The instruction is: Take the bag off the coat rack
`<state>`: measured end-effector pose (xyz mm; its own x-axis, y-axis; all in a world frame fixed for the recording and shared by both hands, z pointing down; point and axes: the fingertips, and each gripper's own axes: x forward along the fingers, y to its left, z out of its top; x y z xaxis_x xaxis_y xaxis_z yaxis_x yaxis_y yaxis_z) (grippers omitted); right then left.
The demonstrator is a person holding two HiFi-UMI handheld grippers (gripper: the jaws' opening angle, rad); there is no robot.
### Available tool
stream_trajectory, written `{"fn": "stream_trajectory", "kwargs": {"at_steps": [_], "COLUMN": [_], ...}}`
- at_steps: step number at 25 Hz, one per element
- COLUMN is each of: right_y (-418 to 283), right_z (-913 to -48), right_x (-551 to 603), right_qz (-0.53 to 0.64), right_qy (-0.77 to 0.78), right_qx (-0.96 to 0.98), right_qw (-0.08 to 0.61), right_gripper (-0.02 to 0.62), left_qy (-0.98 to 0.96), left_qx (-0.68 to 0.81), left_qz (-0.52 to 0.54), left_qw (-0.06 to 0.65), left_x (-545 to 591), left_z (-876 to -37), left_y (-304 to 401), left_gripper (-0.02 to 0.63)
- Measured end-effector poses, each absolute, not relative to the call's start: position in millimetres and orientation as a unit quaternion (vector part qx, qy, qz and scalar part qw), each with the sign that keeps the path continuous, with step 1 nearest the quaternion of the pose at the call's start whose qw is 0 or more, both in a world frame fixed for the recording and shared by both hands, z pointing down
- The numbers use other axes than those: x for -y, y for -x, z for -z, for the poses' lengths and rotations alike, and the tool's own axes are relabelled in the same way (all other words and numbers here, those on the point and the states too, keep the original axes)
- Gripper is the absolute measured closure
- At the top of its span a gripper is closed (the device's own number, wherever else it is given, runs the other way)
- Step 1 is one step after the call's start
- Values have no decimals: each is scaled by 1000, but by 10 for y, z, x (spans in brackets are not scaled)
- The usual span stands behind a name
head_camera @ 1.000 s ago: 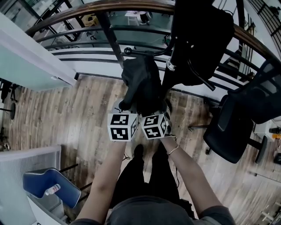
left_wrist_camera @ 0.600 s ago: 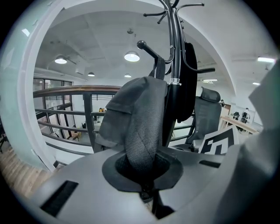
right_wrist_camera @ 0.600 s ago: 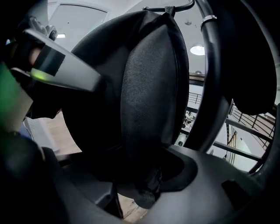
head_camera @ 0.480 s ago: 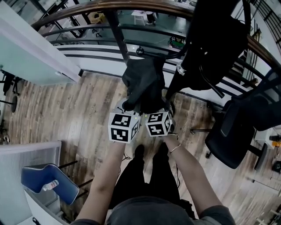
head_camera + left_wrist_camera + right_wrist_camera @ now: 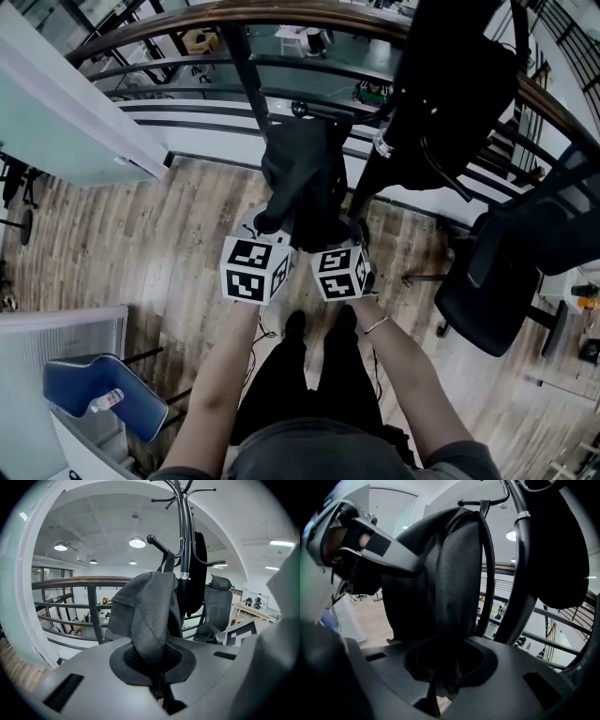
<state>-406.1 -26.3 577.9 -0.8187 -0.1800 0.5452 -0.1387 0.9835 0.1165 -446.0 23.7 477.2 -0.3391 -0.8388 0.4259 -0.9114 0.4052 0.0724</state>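
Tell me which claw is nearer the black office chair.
Right. The right claw, its jaws just closing on the dark fabric bag, holds the bag's side toward the black office chair; the left claw, shut on the bag, is on the far side.

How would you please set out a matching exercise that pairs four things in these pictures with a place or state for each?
Things:
1. bag
2. left tool
3. office chair
4. bottle

Places or states:
A. lying on a blue seat at the lower left
B. hanging from a coat-rack hook
C. shut on a fold of dark fabric
D. standing on the wood floor at the right

Pairs: 1-B, 2-C, 3-D, 4-A
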Motion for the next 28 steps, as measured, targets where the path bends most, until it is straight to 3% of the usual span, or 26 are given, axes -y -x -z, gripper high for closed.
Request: {"fn": "stream_trajectory", "kwargs": {"at_steps": [28], "right_y": [3948], "right_z": [-4940], "right_x": [-333], "right_qz": [81], "right_qy": [-88], "right_qx": [962], "right_qw": [245], "right_gripper": [545], "left_qy": [-549], "left_qx": [823], "left_qz": [-51], "left_qw": [137], "left_x": [-818], "left_z": [-3923], "left_y": [4388], "left_gripper": [580]}}
